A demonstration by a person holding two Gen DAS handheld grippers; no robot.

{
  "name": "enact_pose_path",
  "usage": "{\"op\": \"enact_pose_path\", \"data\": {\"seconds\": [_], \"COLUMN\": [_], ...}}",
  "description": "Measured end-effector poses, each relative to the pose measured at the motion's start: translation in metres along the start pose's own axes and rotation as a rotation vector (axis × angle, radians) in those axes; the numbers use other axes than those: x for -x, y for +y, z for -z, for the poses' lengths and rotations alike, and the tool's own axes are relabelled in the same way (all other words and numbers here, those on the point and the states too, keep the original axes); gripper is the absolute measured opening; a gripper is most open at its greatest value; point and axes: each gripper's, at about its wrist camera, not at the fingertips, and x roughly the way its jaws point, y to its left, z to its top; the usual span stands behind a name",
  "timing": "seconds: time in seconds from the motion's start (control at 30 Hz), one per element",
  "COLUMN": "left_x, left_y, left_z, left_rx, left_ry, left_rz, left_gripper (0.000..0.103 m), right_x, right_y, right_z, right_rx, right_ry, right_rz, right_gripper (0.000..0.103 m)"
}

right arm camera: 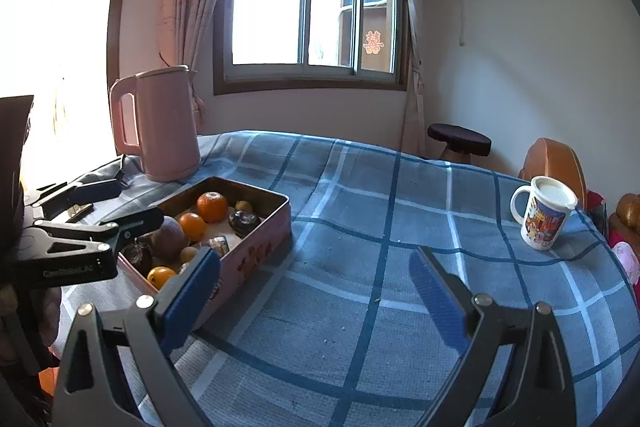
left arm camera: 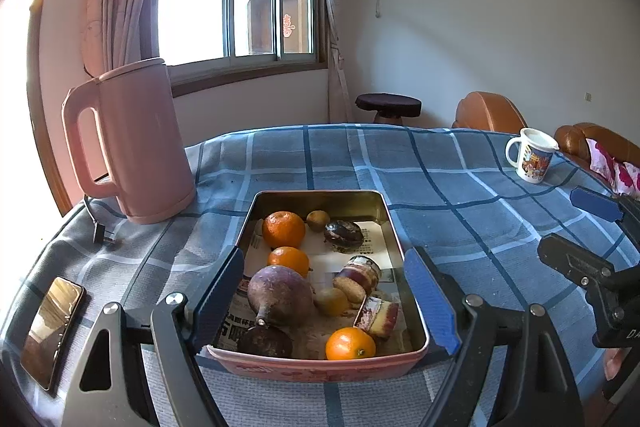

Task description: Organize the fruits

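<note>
The left gripper [left arm camera: 325, 297] hangs low over the near end of the tin [left arm camera: 384, 211], its blue-padded fingers [left arm camera: 430, 301] spread wide with nothing between them. Their pads hide both near corners of the tin and part of its pink front wall. Inside, on newspaper, lie a purple round fruit [left arm camera: 279, 295], three oranges [left arm camera: 283, 229], a dark lump [left arm camera: 265, 341] half cut off by the rim, small yellowish fruits, and some striped pieces too unclear to name. The right gripper [right arm camera: 316, 301] hovers beside the tin over bare checked cloth [right arm camera: 360, 227], fingers [right arm camera: 438, 301] equally wide apart and empty. A phone [left arm camera: 52, 331] lies left on the counter. Farther back stand a pink kettle [left arm camera: 136, 143] and a lidded mug [right arm camera: 544, 217].
</note>
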Motion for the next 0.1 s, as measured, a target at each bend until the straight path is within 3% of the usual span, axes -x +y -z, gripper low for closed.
{"op": "enact_pose_path", "data": {"seconds": [0.1], "left_x": [0.0004], "left_y": [0.0001], "left_z": [-0.0002], "left_rx": [0.001], "left_ry": [-0.003], "left_rz": [-0.004], "left_gripper": [0.084], "right_x": [0.0003], "right_y": [-0.0025], "right_z": [0.0008], "right_rx": [-0.002], "right_ry": [-0.001], "right_rz": [0.004], "right_gripper": [0.098]}}
